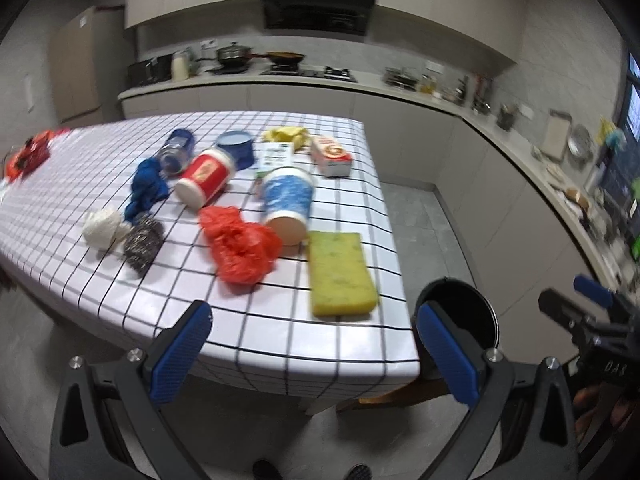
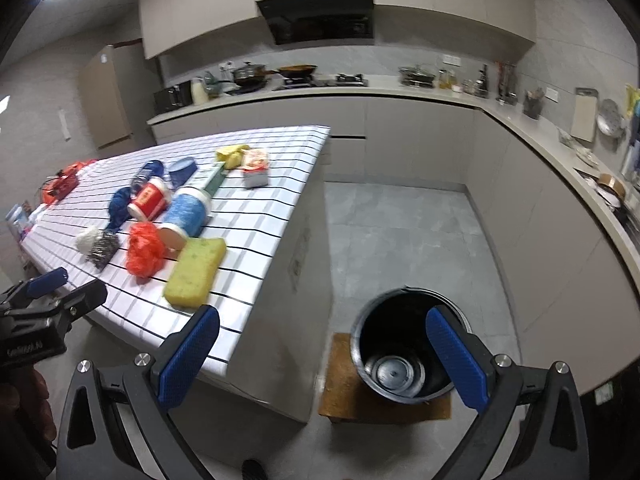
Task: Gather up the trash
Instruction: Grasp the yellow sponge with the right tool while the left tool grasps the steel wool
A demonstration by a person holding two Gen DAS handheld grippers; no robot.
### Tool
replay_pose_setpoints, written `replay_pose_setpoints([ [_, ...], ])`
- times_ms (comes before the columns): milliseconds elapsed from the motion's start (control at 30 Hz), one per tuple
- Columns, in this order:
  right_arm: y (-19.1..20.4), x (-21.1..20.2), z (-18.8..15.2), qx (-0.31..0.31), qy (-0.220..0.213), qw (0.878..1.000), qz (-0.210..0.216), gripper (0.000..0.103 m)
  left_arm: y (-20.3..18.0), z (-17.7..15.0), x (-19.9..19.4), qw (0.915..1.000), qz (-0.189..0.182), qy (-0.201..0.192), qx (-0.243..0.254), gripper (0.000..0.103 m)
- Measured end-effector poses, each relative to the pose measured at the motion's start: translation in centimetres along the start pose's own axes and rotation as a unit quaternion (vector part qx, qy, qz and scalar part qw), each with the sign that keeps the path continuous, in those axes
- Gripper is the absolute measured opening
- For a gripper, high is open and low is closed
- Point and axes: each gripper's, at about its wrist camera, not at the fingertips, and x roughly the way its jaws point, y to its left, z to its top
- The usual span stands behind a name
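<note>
Trash lies scattered on a white gridded table [image 1: 280,336] [image 2: 256,216]: a yellow sponge [image 1: 340,274] [image 2: 196,272], a crumpled red plastic bag [image 1: 240,246] [image 2: 145,251], a blue cup [image 1: 288,204] [image 2: 186,214] and a red cup [image 1: 206,178] [image 2: 150,199] on their sides, steel wool [image 1: 143,244] [image 2: 103,251], a white ball [image 1: 102,227], blue cloth [image 1: 147,186], a carton [image 1: 332,156] [image 2: 256,168]. A black bin [image 2: 400,352] [image 1: 460,312] stands on the floor to the right of the table. My left gripper [image 1: 316,354] is open before the table's near edge. My right gripper [image 2: 324,358] is open, hanging over the gap between table and bin.
A brown mat [image 2: 344,396] lies under the bin. A kitchen counter [image 2: 520,128] with pots and utensils runs along the back and right walls. Grey floor [image 2: 400,232] stretches between table and counter. A red object [image 1: 28,156] sits at the table's far left.
</note>
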Motion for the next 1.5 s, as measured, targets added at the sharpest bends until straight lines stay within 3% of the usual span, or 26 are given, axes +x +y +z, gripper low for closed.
replay_pose_setpoints([
  [267,3.9,3.4,0.4,-0.003,0.045,0.998,0.034,0.103,4.4,-0.6,0.3,0.9992,0.007,0.001,-0.040,0.103],
  [567,9.6,7.1,1.0,-0.042,0.056,0.996,0.049,0.103,10.1,-1.7,2.6,0.9973,0.026,0.031,-0.061,0.103],
  [700,12.0,9.5,1.4,-0.046,0.063,0.996,0.048,0.103,12.5,-1.2,4.1,0.9973,0.050,0.030,-0.045,0.093],
  [800,13.4,11.3,1.4,-0.045,0.068,0.996,0.040,0.095,14.6,-0.5,5.8,0.9969,0.057,0.035,-0.040,0.085],
  [1100,15.8,16.3,1.4,-0.026,0.100,0.995,0.006,0.080,19.0,1.6,10.2,0.9974,0.040,0.046,-0.040,0.084],
  [1267,15.9,18.4,1.2,-0.011,0.117,0.993,-0.006,0.070,20.0,2.5,12.2,0.9976,0.025,0.055,-0.035,0.078],
  [1500,15.5,20.7,3.1,-0.007,0.104,0.994,-0.030,0.062,19.8,3.2,13.7,0.9980,0.016,0.058,-0.021,0.067],
])
